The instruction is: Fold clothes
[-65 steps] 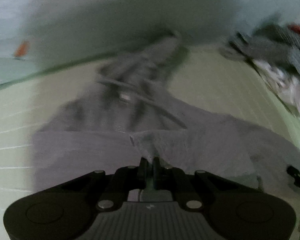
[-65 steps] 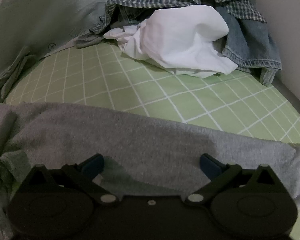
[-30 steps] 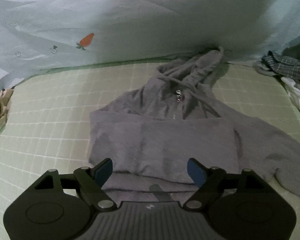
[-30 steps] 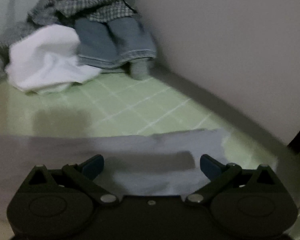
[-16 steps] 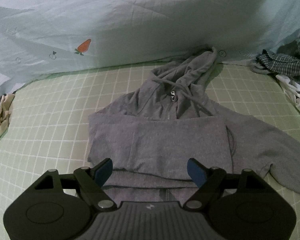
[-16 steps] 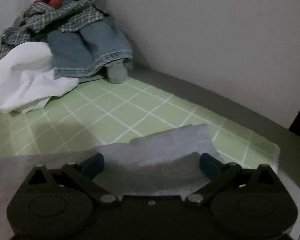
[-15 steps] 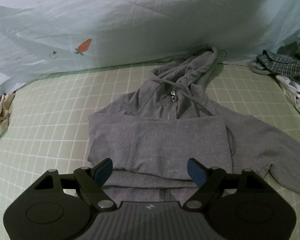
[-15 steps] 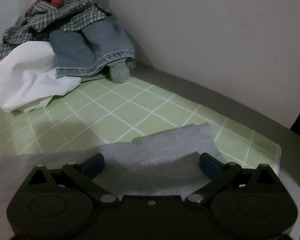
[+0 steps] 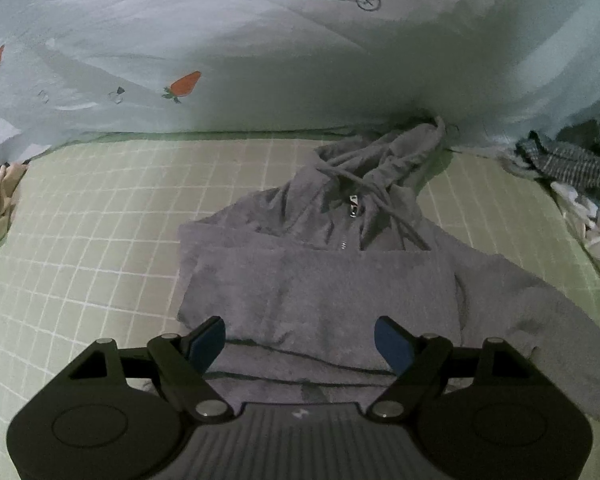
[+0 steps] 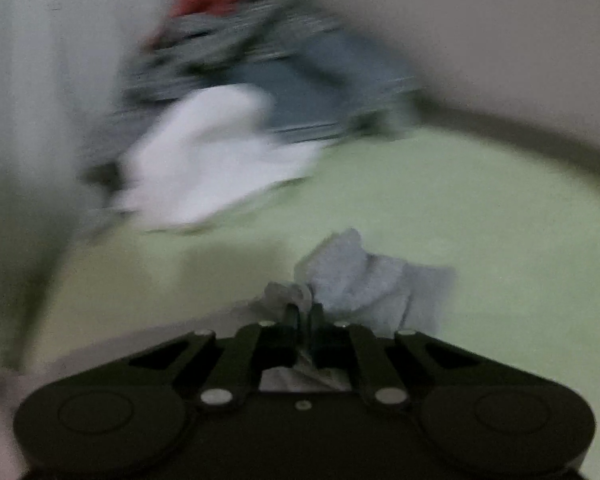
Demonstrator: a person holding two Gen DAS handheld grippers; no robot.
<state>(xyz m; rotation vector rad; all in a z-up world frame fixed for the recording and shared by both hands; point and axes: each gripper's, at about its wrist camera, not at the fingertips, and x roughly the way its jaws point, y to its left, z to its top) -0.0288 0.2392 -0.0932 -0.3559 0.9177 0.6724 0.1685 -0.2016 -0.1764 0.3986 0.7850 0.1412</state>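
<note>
Pinching hoodie sleeve cuff (image 10: 364,280), right gripper (image 10: 304,316) jaws clenched; left gripper (image 9: 300,340) jaws released above hoodie (image 9: 320,288).

Spread flat on the bed sheet (image 9: 100,240) directly ahead of the left gripper (image 9: 300,340): a hoodie (image 9: 320,288), hood end farthest away, touching a quilt (image 9: 260,60) banked up behind. One sleeve (image 9: 540,320) stretched out to the right of the gripper. Far right, against the quilt, a heap of clothes (image 9: 572,164). Far left, at the sheet's edge, a crumpled cloth (image 9: 0,200). Pinched in the right gripper (image 10: 304,312): the sleeve's cuff (image 10: 360,276), bunched just ahead of the fingertips.
</note>
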